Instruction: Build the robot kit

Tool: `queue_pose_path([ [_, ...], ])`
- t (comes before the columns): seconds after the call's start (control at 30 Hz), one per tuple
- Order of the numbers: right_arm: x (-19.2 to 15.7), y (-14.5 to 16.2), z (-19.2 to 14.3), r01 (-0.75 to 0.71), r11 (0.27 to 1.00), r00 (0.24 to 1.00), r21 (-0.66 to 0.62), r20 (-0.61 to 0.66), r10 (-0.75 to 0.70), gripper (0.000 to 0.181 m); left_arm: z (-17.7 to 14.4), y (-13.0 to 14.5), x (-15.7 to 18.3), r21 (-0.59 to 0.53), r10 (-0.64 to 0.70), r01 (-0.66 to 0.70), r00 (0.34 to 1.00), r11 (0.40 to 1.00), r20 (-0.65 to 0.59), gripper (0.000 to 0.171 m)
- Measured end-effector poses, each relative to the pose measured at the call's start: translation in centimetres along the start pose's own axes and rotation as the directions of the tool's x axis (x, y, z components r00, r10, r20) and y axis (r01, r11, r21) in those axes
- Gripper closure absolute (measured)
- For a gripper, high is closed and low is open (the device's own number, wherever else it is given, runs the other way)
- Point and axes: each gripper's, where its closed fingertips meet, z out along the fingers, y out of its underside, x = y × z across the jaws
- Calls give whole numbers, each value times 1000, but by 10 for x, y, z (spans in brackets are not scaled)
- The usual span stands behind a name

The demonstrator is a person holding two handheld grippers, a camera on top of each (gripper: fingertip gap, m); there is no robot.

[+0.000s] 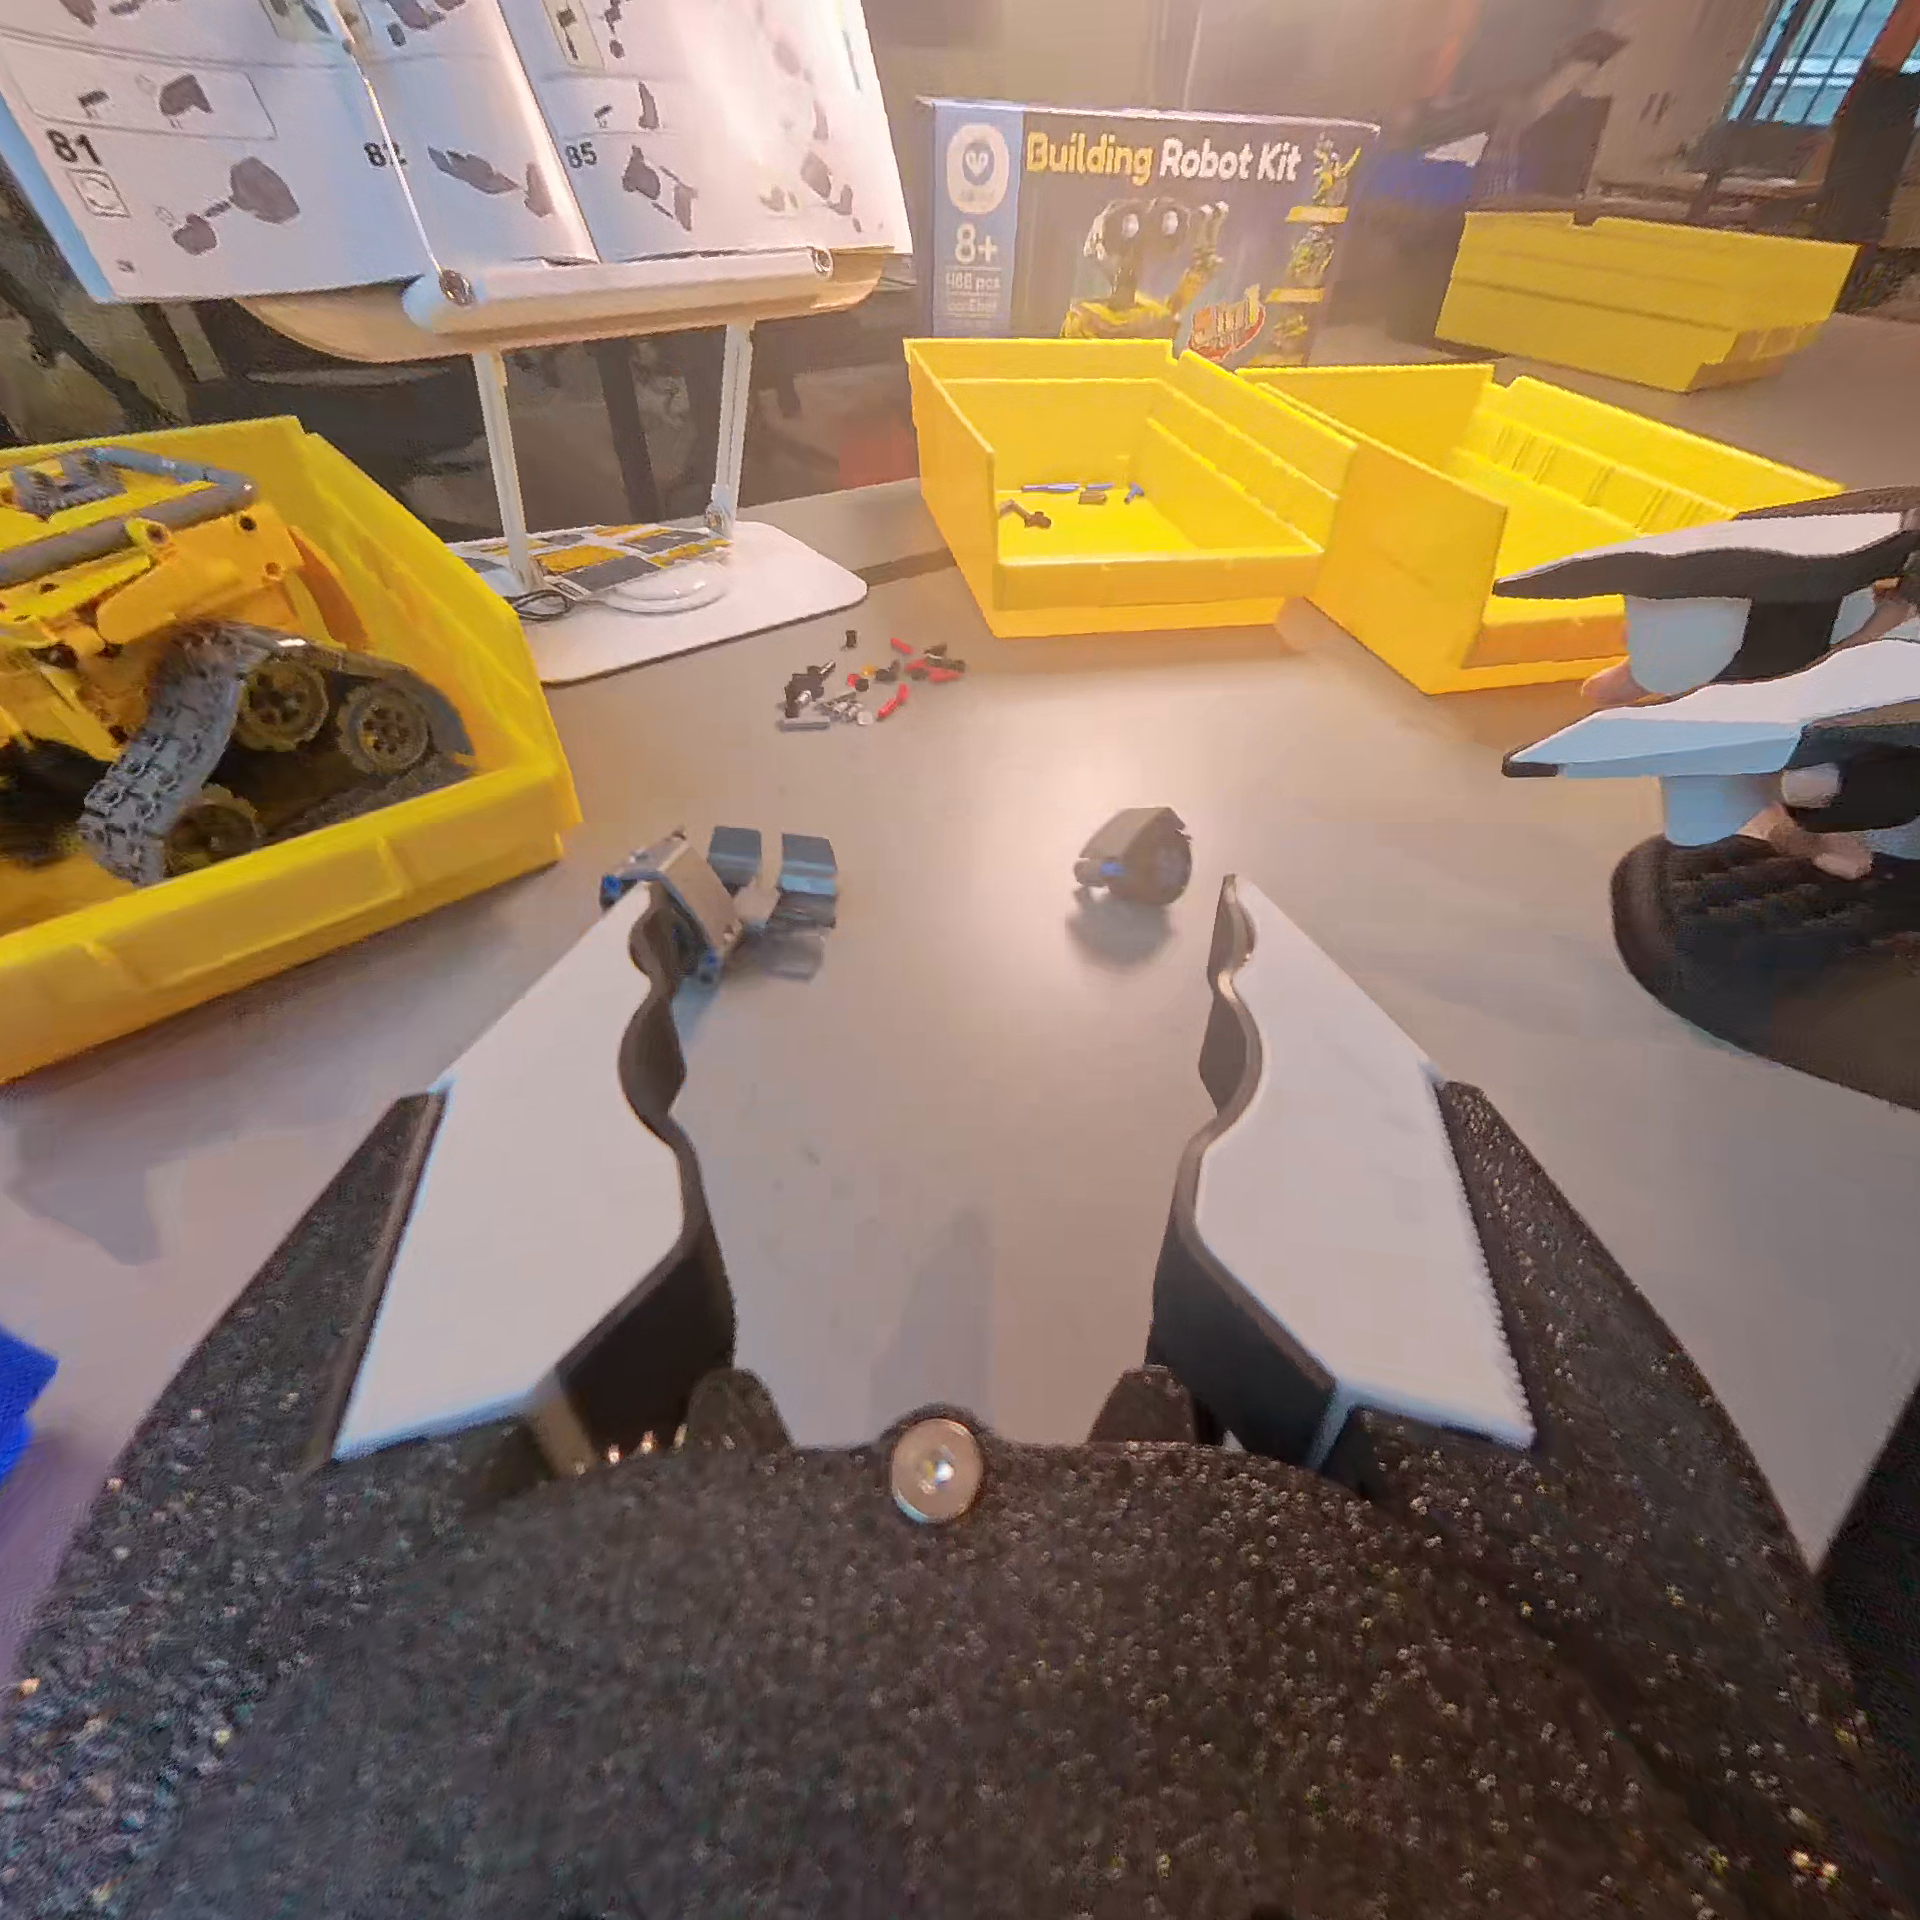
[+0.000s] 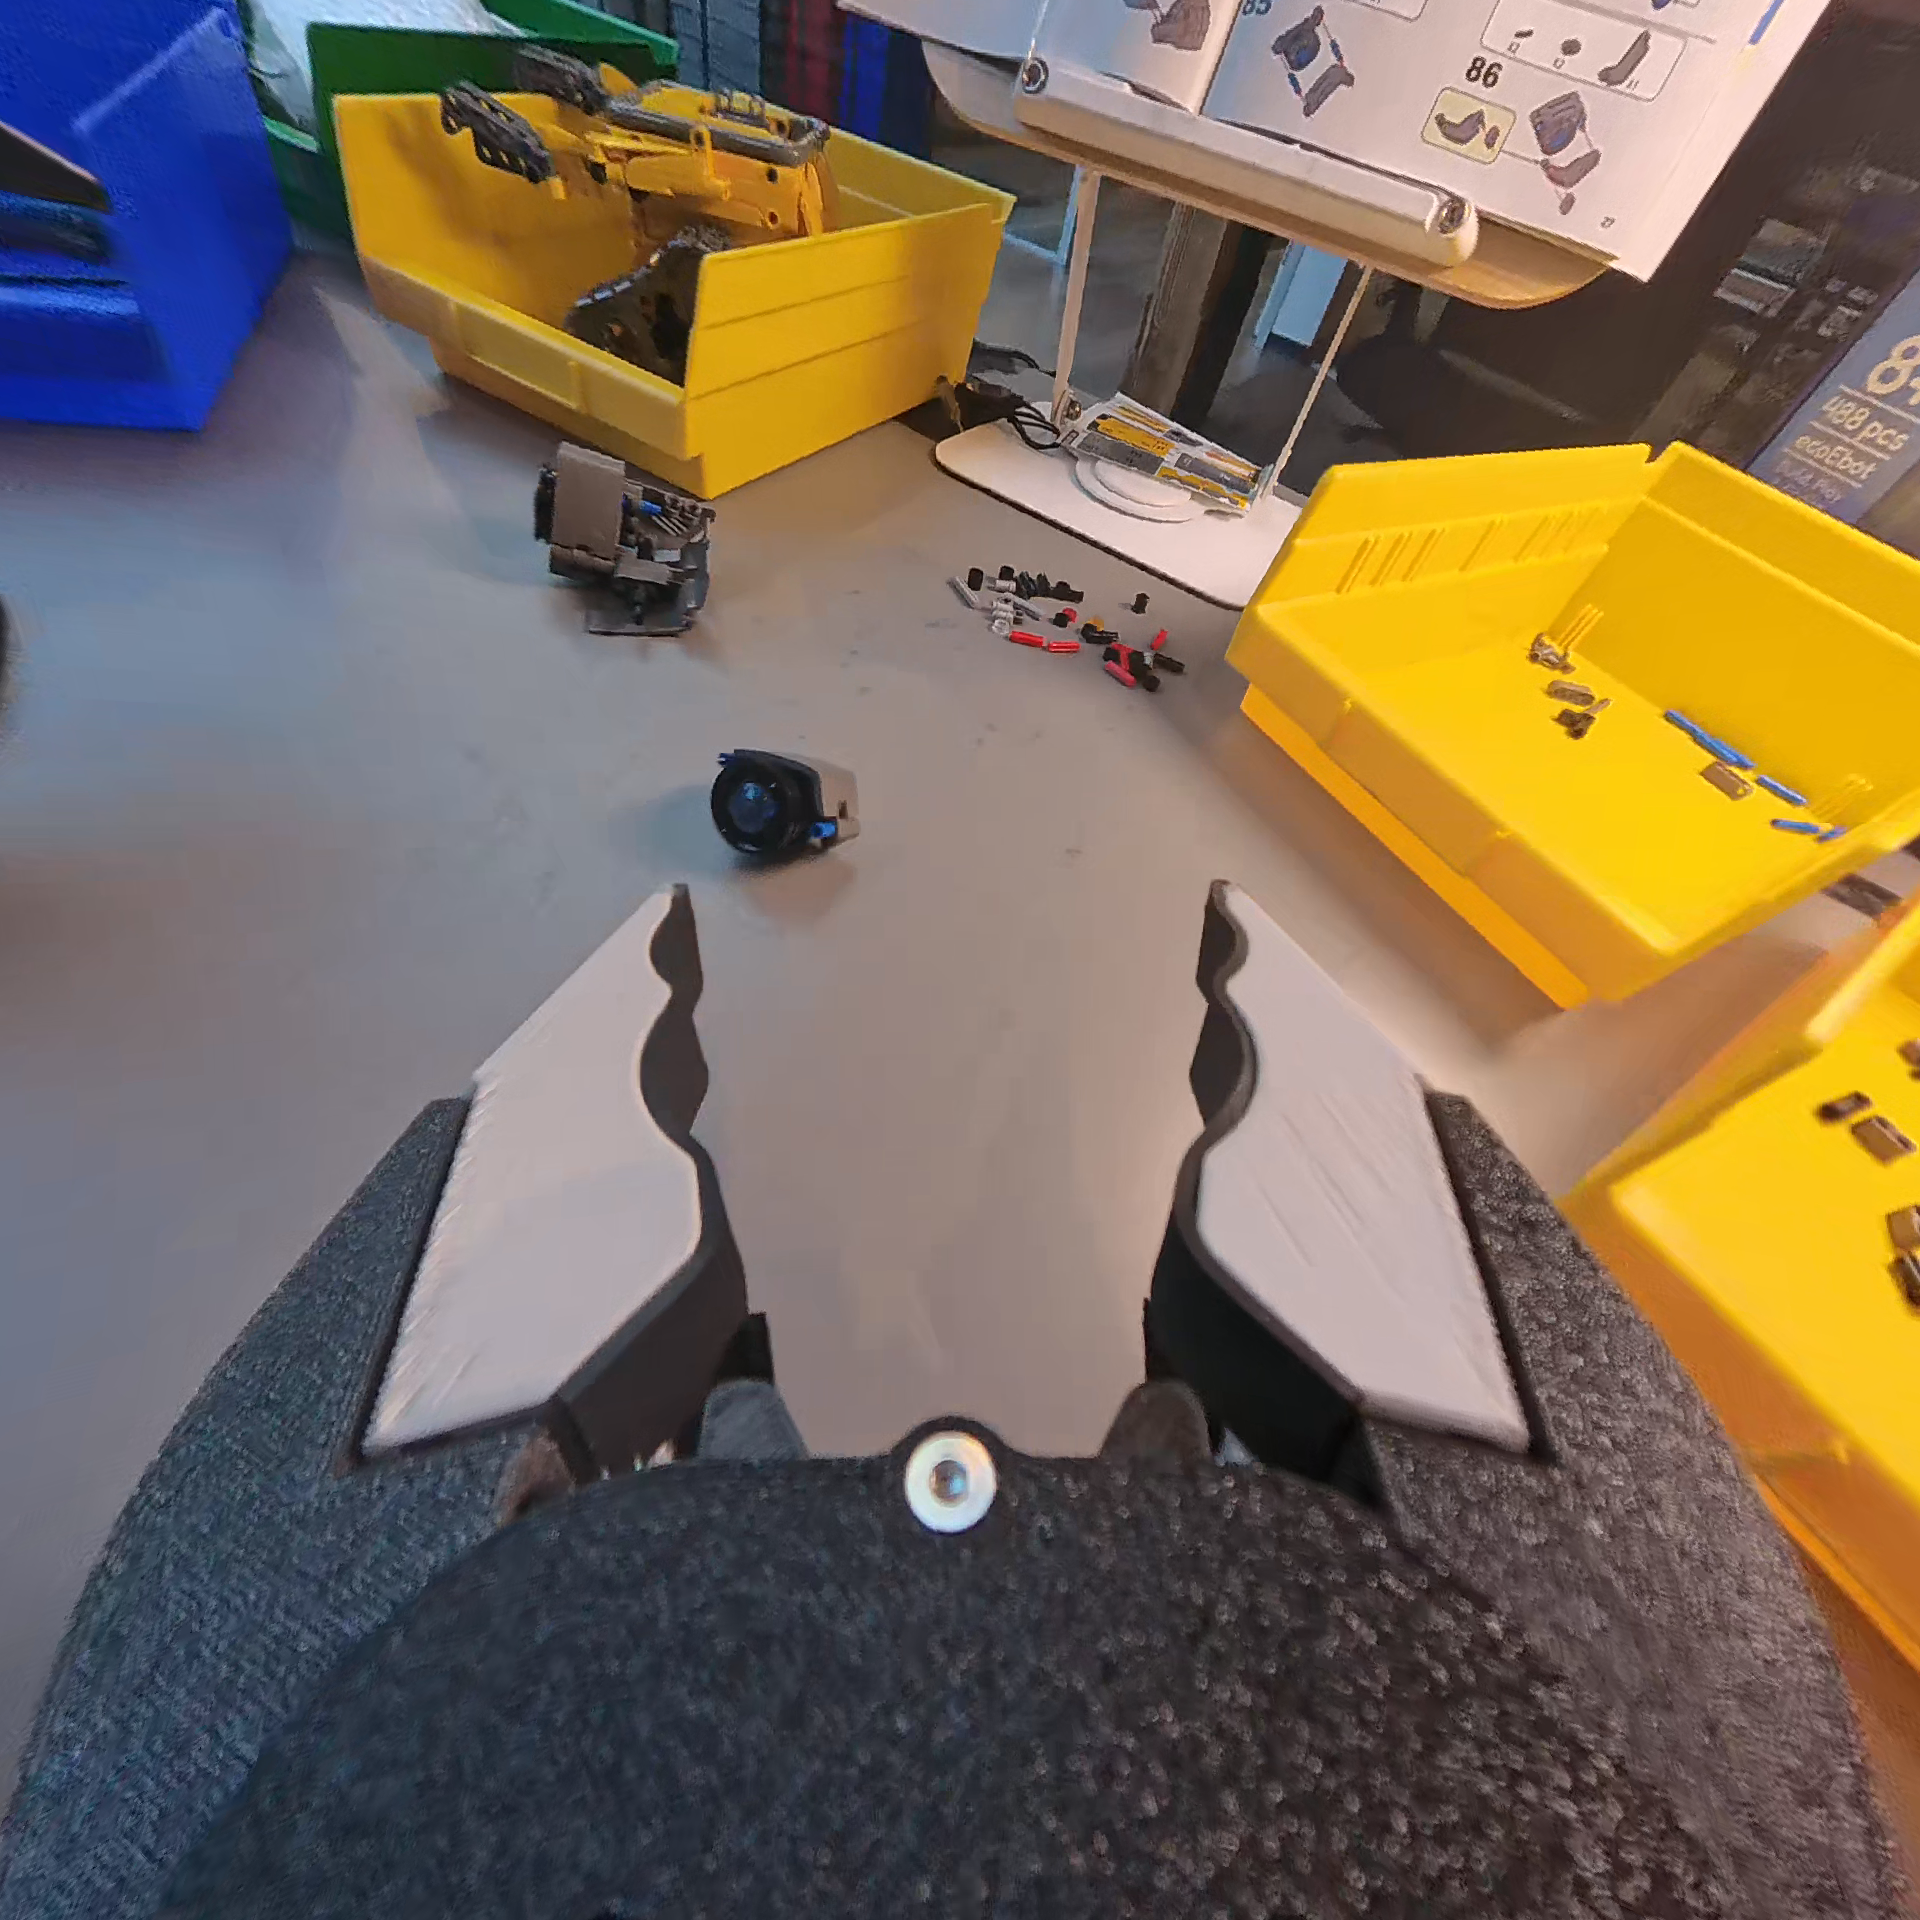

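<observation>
My left gripper (image 1: 935,899) is open and empty above the grey table. A grey brick sub-assembly (image 1: 727,899) lies just past its left fingertip; it also shows in the right wrist view (image 2: 623,545). A small dark round eye-like piece with blue pins (image 1: 1132,868) lies just ahead, near the right fingertip. My right gripper (image 2: 945,899) is open and empty, and the same eye-like piece (image 2: 784,802) lies just beyond its left fingertip. The right gripper also shows at the right edge of the left wrist view (image 1: 1517,675), open.
A yellow bin (image 1: 499,831) holds a yellow tracked brick model (image 1: 177,665). Loose small pins (image 1: 873,681) lie mid-table. An instruction booklet on a white stand (image 1: 623,281), a kit box (image 1: 1153,229), yellow bins with small parts (image 1: 1122,613) (image 2: 1558,862) and a blue bin (image 2: 125,260) surround the area.
</observation>
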Motion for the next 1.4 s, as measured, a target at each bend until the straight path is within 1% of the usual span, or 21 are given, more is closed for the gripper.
queue_pose_path([
  [0.1, -8, 5, -46, -10, 999, 999, 39, -31, 11, 80, -34, 9, 18, 27, 29, -31, 997, 999, 67, 67],
  [0.2, -19, 18, -93, -74, 996, 996, 55, -36, 76, 77, -64, 27, 26, 5, 34, -35, 991, 999, 129, 64],
  [0.27, -22, 34, -116, -99, 994, 993, 40, -62, 101, 74, -79, 38, 28, -20, 25, -23, 988, 1000, 154, 61],
  [0.33, -19, 44, -129, -127, 990, 987, 55, -90, 131, 75, -90, 46, 26, -46, 34, -26, 983, 999, 181, 61],
  [0.4, -15, 48, -127, -149, 987, 984, 53, -89, 154, 75, -96, 52, 18, -66, 49, -36, 977, 997, 206, 60],
  [0.47, -10, 43, -121, -168, 983, 980, 68, -93, 174, 75, -95, 57, 8, -74, 39, -23, 975, 997, 219, 59],
  [0.6, -20, 29, -103, -168, 982, 983, 80, -63, 174, 76, -85, 58, 3, -69, -3, 17, 980, 997, 201, 58],
  [0.67, -27, 25, -94, -150, 987, 987, 66, -46, 153, 76, -81, 54, 5, -56, 8, 4, 979, 998, 201, 57],
  [0.77, -31, 22, -81, -119, 992, 992, 50, -40, 121, 76, -79, 47, 11, -8, 10, -8, 980, 1000, 196, 57],
  [0.9, -32, 26, -70, -52, 998, 995, 25, -78, 54, 75, -82, 44, 12, 33, 14, -22, 977, 999, 211, 58],
  [1.0, -34, 25, -67, -6, 1000, 995, 31, -101, 9, 76, -85, 40, 13, 61, 8, -21, 978, 998, 206, 58],
  [1.07, -36, 21, -67, 10, 999, 996, 45, -89, -6, 79, -85, 41, 15, 54, 5, -16, 980, 998, 197, 60],
  [1.2, -41, 14, -70, -29, 996, 998, 86, -51, 34, 81, -84, 46, 16, 38, -17, 9, 982, 999, 188, 59],
  [1.3, -39, 15, -76, -44, 994, 998, 96, -48, 49, 82, -85, 49, 17, 32, -14, 9, 982, 999, 189, 62],
  [1.4, -31, 16, -82, -51, 994, 995, 101, -80, 59, 75, -85, 52, 16, -9, 26, -24, 977, 1000, 212, 61],
])
